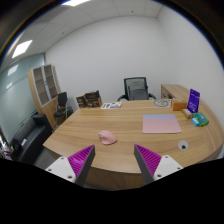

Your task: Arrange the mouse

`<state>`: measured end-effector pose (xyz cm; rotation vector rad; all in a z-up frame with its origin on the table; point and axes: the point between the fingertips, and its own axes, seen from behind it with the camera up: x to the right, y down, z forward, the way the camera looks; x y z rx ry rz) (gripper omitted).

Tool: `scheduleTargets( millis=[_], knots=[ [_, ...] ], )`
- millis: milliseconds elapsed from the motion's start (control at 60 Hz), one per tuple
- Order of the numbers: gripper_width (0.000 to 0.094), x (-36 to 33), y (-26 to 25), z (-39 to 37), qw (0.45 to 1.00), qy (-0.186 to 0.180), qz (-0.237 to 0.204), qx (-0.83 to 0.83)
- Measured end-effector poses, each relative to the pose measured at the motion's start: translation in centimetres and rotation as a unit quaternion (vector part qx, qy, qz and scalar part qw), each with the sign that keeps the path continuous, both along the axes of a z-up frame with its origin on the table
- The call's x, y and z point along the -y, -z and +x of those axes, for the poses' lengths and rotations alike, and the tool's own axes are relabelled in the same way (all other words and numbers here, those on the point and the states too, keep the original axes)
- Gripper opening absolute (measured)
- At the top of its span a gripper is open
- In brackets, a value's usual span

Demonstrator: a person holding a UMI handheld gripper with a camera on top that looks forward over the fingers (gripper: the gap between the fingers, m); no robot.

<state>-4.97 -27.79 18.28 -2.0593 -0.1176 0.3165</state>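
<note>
The claw (108, 160) is hanging open above the table (120, 145), holding nothing. A pink mouse (106, 137) is sitting beyond it, near a pink mat (161, 124).

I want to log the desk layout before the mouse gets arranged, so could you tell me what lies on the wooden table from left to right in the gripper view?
pink mouse → pink mouse mat → small white object → teal object. The gripper is open, short of the table.
</note>
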Motion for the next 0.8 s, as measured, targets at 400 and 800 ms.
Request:
scheduleTargets(
  millis=[400,800],
  knots=[
    [0.0819,-3.5,4.3,-8.8,1.0,0.029,0.007,0.006],
    [0.081,-16.6,13.5,-9.8,0.998,0.049,-0.021,0.037]
  ],
)
